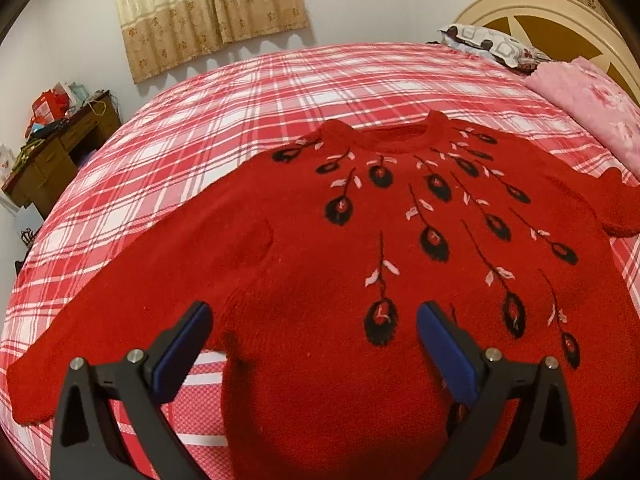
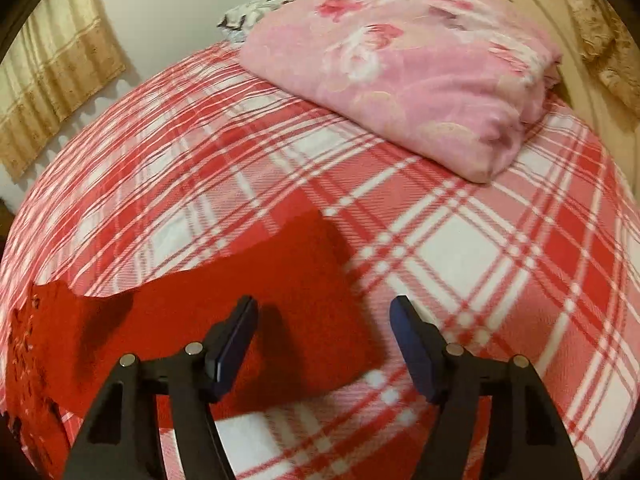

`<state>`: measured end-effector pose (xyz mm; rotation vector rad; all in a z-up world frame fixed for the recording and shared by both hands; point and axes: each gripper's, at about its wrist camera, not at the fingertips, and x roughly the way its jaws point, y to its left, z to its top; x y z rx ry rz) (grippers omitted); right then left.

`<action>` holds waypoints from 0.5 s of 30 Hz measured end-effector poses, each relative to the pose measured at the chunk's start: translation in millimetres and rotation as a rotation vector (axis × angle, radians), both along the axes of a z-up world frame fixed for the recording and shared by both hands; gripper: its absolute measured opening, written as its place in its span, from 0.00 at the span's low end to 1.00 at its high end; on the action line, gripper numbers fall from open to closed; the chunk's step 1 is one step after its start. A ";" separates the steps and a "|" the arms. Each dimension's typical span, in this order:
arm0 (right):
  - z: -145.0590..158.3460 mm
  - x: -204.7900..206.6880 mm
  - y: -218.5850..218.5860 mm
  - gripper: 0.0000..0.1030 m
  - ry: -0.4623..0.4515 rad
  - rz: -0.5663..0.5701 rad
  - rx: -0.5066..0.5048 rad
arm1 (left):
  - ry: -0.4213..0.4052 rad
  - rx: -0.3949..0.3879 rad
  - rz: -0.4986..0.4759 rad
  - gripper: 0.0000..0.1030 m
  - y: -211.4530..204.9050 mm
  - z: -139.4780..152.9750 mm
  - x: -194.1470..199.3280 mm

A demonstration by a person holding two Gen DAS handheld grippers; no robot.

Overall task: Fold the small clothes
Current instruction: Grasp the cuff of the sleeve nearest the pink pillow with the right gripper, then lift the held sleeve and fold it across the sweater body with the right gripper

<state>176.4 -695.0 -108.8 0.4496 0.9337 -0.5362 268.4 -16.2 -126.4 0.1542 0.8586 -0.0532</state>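
Right gripper hangs unclenched over the sleeve end — likely to fold it inward — while left gripper, jaws apart, hovers above the sweater hem.

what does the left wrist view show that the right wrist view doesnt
Only the left wrist view shows the sweater's front with its neckline and black feather pattern, the left sleeve, a wooden desk by the wall, and the left claw, open above the sweater's lower part.

Only the right wrist view shows the right claw, open over the cuff end of the right sleeve, not pinching it.

Both show the red sweater, the plaid bedsheet, the pink blanket, the patterned pillow, the curtain and the headboard.
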 end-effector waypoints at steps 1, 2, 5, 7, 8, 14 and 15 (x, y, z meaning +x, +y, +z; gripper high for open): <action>-1.3 3.0 3.8 0.66 0.008 0.014 -0.003 | 0.003 -0.005 0.001 1.00 0.8 -0.5 -0.2; -2.4 6.0 7.4 0.63 0.022 0.024 -0.015 | 0.003 -0.005 0.002 1.00 1.2 -0.7 -0.6; -2.4 9.3 11.9 0.24 0.020 0.051 0.003 | -0.007 0.018 0.019 1.00 5.3 -0.3 -1.6; 0.1 7.0 11.4 0.16 0.000 0.048 0.031 | -0.016 0.025 0.040 1.00 10.3 1.0 -1.0; 4.2 5.4 12.3 0.16 -0.011 0.047 0.029 | -0.022 0.026 0.055 1.00 14.8 1.8 -0.9; 41.2 -0.5 25.8 0.15 -0.094 0.064 -0.003 | -0.024 -0.007 0.128 1.00 39.4 0.8 -1.8; 49.3 -0.1 29.4 0.15 -0.110 0.072 -0.010 | -0.026 -0.012 0.135 1.00 42.0 0.9 -3.0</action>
